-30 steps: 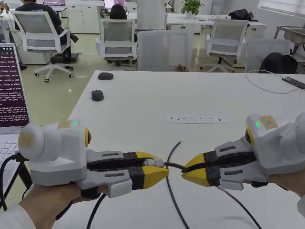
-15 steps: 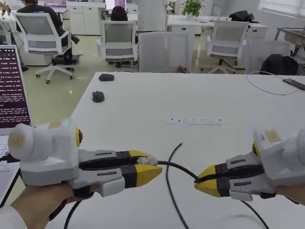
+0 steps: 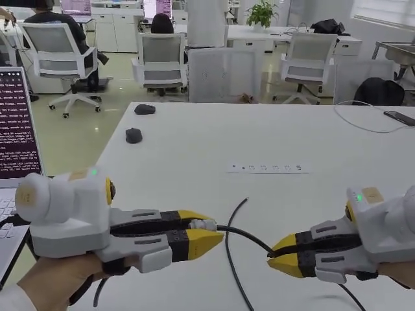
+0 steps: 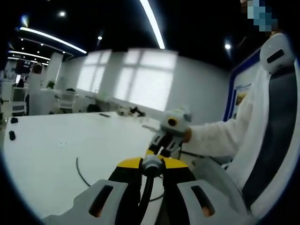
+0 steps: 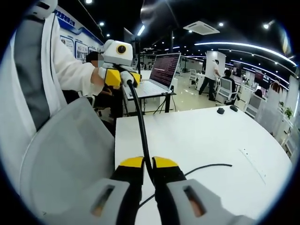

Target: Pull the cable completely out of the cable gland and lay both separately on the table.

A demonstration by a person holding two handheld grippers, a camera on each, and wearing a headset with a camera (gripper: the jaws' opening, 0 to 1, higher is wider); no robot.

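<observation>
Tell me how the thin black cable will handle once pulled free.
Likely floppy: the thin black cable bows between the small silver cable gland in the left claw and the right claw. Probably light; its loose stretch lies in bends on the white table, so it may curl.

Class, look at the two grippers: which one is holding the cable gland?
The left gripper: the pale cable gland sits between its jaws, whereas the right gripper pinches only the black cable.

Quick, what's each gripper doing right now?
Left gripper: shut on the gland.
Right gripper: shut on the cable.
</observation>
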